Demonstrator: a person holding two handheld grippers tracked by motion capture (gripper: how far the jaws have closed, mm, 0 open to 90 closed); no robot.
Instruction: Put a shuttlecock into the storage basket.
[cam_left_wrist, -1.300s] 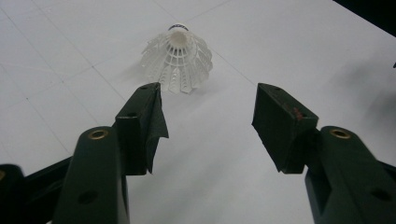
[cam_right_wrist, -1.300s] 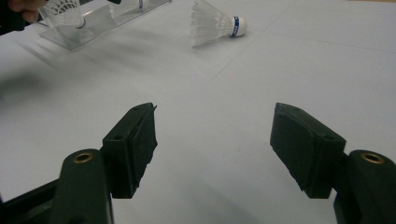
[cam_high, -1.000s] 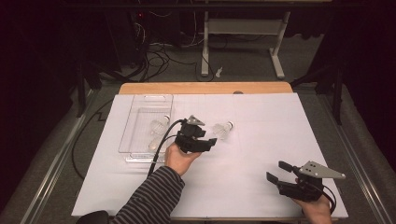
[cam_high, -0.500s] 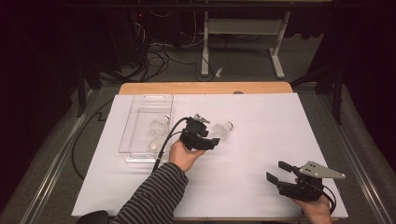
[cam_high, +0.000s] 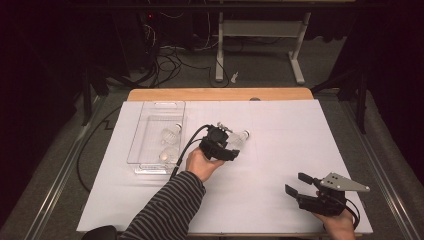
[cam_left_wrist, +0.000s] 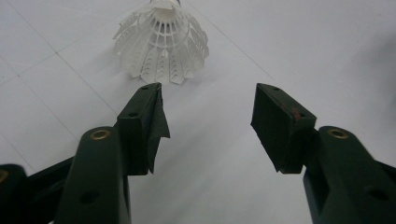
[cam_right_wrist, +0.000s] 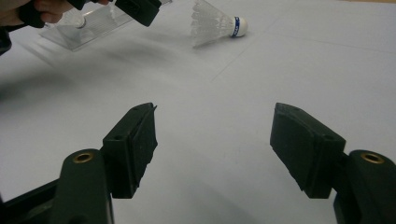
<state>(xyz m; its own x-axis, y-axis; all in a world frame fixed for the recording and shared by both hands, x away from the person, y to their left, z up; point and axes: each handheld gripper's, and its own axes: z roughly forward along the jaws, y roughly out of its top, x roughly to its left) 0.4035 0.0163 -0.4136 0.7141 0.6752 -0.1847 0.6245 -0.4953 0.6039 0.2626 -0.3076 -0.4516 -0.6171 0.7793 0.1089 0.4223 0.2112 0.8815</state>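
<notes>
A white shuttlecock (cam_high: 240, 138) with a blue-banded cork lies on its side on the white table cover (cam_high: 280, 150); it shows too in the left gripper view (cam_left_wrist: 161, 44) and the right gripper view (cam_right_wrist: 212, 21). My left gripper (cam_high: 231, 148) hovers just short of its feather skirt, jaws open and empty, the skirt (cam_left_wrist: 161, 51) a little beyond the fingertips. My right gripper (cam_high: 298, 184) rests near the front right edge, open and empty, far from the shuttlecock. Two more shuttlecocks (cam_high: 170, 134) (cam_high: 169, 155) lie inside a clear tray (cam_high: 150, 125).
The clear plastic tray sits at the left of the cover, and its corner (cam_right_wrist: 88, 28) is in the right gripper view. A wooden table edge (cam_high: 220, 94) runs along the back. Cables and a metal stand (cam_high: 255, 45) occupy the dark floor beyond.
My left hand has slid right and a little forward, away from the tray and up to the loose shuttlecock. The right hand has kept still.
</notes>
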